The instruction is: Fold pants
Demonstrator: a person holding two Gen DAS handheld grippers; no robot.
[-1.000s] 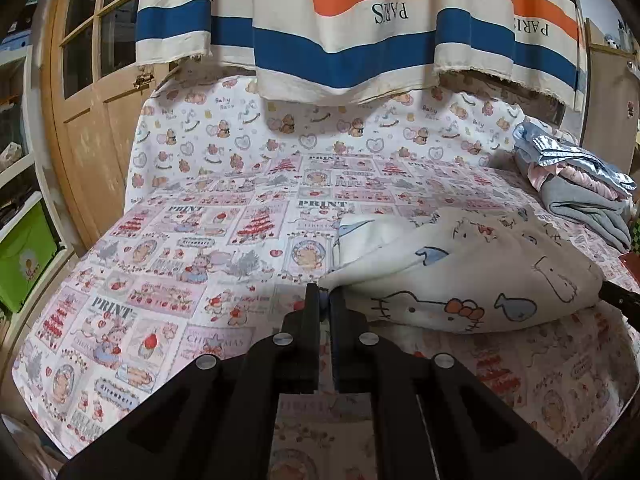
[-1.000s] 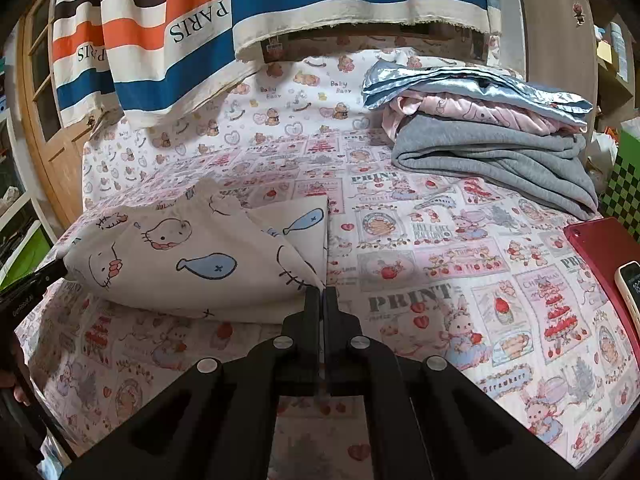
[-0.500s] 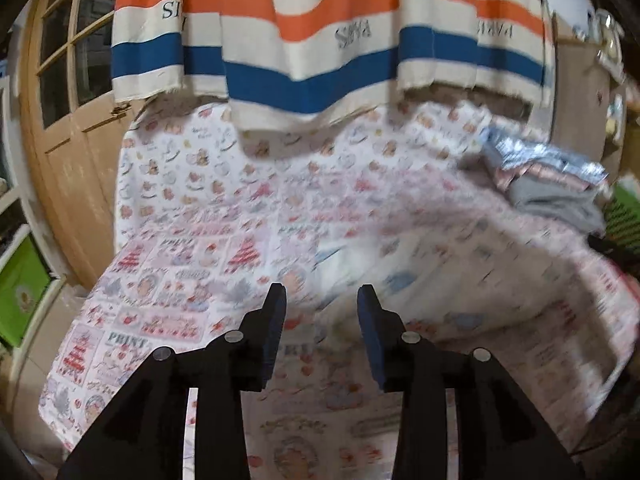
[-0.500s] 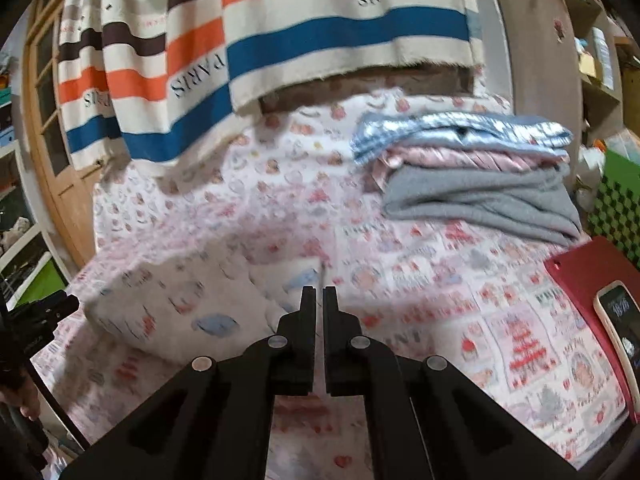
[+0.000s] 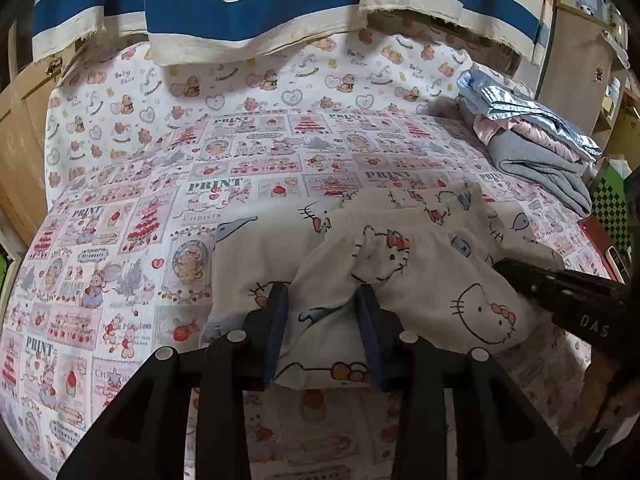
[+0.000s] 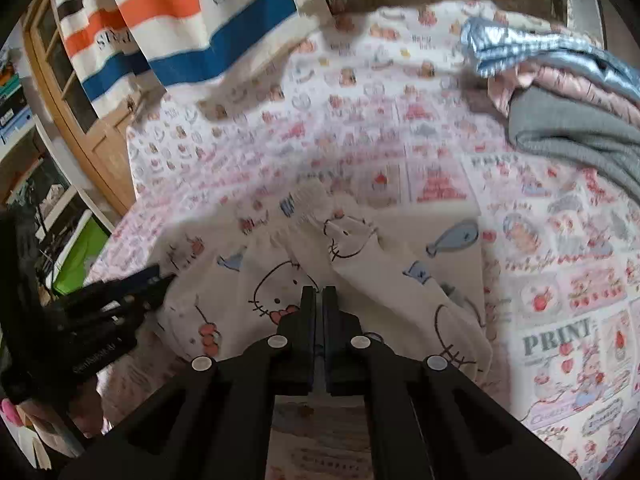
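Observation:
The cream cat-print pants (image 5: 420,280) lie folded on the patterned bed sheet (image 5: 120,240). My left gripper (image 5: 322,304) is open over their near left edge. A loose fold of the cloth lies between its fingers (image 5: 278,312), and the pads do not press on it. My right gripper (image 6: 319,292) is shut with nothing in it, its tips over the middle of the pants (image 6: 380,264). In the left wrist view the right gripper (image 5: 502,266) comes in from the right and touches the top layer. The right wrist view shows the left gripper (image 6: 162,278) at the pants' left edge.
A stack of folded clothes (image 5: 532,136) sits at the back right of the bed. A striped cloth (image 5: 256,12) hangs over the far edge. A red tray with a phone (image 5: 600,236) lies at the right edge. A wooden door (image 6: 80,92) and a green bin (image 6: 76,256) stand to the left.
My left gripper has opened and moved right, over the pants' near edge. My right gripper, still shut, has moved left from the pants' right corner to their middle.

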